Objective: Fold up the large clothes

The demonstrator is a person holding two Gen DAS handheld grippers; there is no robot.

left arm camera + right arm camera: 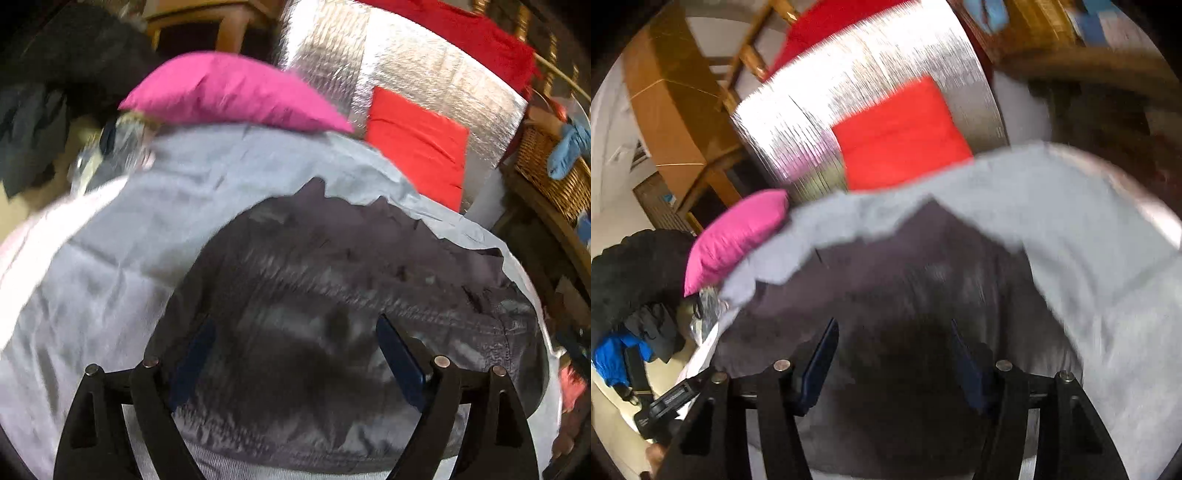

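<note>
My left gripper [295,354] hangs with its dark-blue fingers [400,363] spread wide, empty, over the dark grey shiny quilted garment [351,258]. My right gripper [892,360] is parted too, grasping nothing. That garment lies flat on a pale grey sheet [122,236]. Beyond sit a magenta cushion [229,92], folded red cloth [417,142] and silver foil mat [424,70].

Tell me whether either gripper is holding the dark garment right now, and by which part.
Neither holds anything. The left gripper and right gripper both stand open above the dark garment, nothing between the pads.
</note>
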